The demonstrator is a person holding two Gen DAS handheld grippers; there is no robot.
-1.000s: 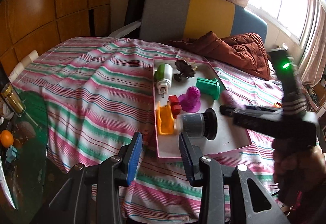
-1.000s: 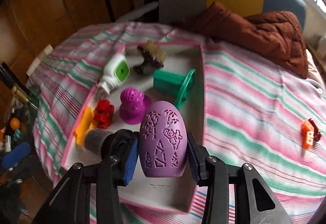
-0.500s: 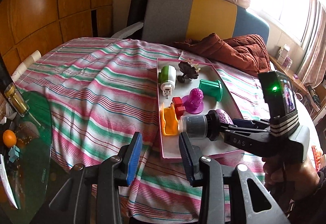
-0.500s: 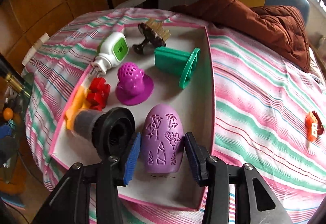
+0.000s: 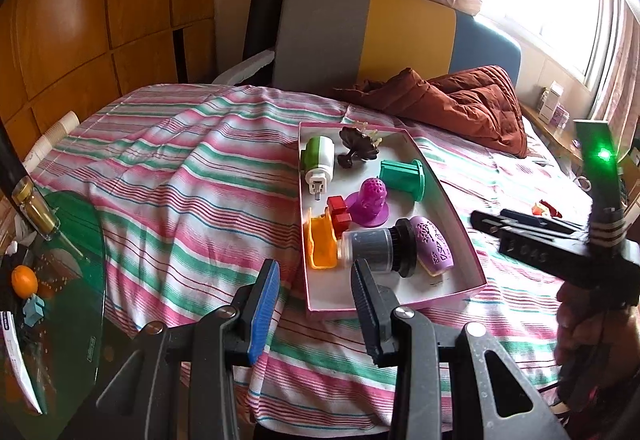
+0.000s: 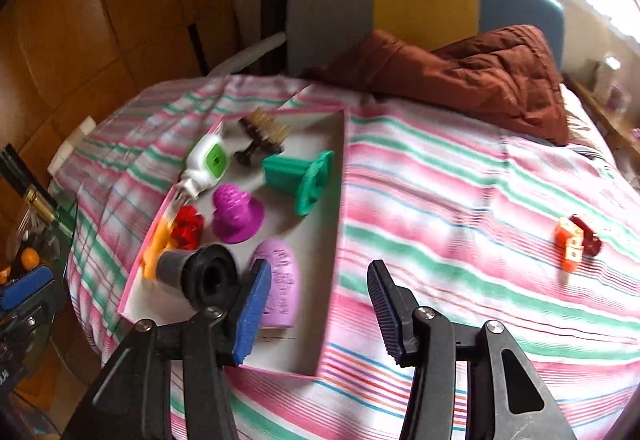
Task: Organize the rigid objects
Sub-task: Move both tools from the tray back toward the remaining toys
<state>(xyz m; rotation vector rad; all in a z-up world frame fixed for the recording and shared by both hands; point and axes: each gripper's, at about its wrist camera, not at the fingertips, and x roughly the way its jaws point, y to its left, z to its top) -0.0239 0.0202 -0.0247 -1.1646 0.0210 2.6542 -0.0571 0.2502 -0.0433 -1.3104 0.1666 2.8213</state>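
Note:
A pink-rimmed white tray (image 5: 460, 282) (image 6: 312, 356) lies on the striped bed. In it lie a lilac egg-shaped piece (image 5: 432, 244) (image 6: 280, 284), a black-and-grey cylinder (image 5: 380, 250) (image 6: 200, 272), a magenta dome (image 5: 370, 200) (image 6: 236, 212), a teal spool (image 5: 402, 178) (image 6: 300, 176), a red block (image 5: 338, 210), an orange piece (image 5: 320, 246), a green-white bottle (image 5: 318, 158) and a brown brush (image 5: 358, 150). My right gripper (image 6: 316, 300) is open and empty, just right of the lilac piece. My left gripper (image 5: 314, 296) is open and empty before the tray's near edge.
An orange-and-red toy (image 6: 576, 244) (image 5: 546, 208) lies loose on the bed right of the tray. A brown quilt (image 6: 480, 76) is bunched at the bed's far side before a grey-yellow-blue headboard (image 5: 360, 40). A glass side table (image 5: 60, 280) with small items stands at left.
My right gripper set the lilac piece down in the tray, opened, then drew back and swung right. The left gripper has hardly moved.

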